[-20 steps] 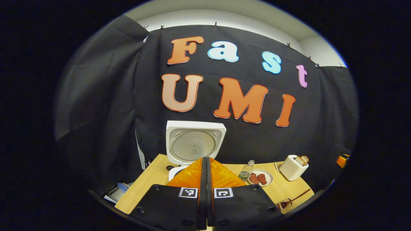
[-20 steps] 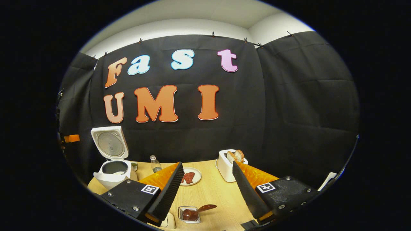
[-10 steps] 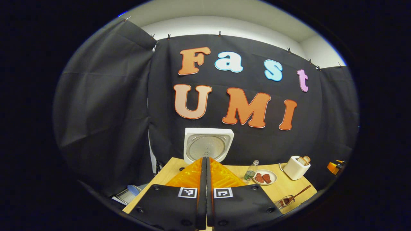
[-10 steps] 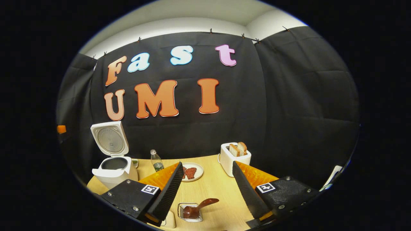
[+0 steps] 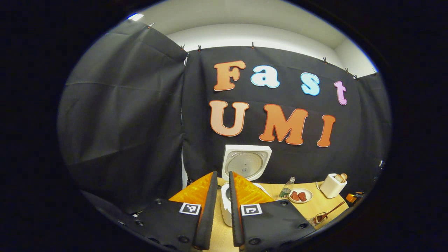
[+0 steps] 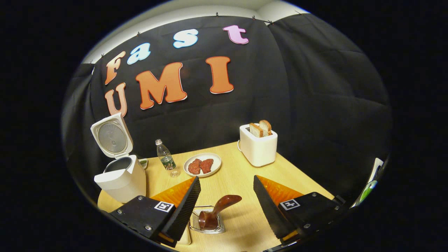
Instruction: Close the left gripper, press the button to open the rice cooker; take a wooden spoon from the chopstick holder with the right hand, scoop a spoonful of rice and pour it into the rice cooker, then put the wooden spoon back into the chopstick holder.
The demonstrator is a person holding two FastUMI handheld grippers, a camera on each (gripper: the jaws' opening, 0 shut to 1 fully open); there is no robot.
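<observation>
rice cooker [image 6: 120, 175] open at the far left of the bench [image 6: 241, 164], lid up, pot exposed; button step judged done. wooden spoon [image 6: 218, 210] standing in the wire chopstick holder [image 6: 209, 224], near edge of the bench. right hand-held gripper [image 6: 225, 206] wide open, empty, hovering just short of the holder, spoon lying dead ahead between the two fingers and slightly low. long axis of the spoon tilted: bowl end down in the holder, handle leaning up and to the right, toward the right-side finger. clearly nearer to the right hand-held gripper than to the left one.

left hand-held gripper [image 5: 220, 210] slightly parted, holding nothing, rice cooker seen through the narrow gap; spoon and holder far off at lower right in the left gripper view. next move judged a short advance down and forward, closing across the handle.
</observation>
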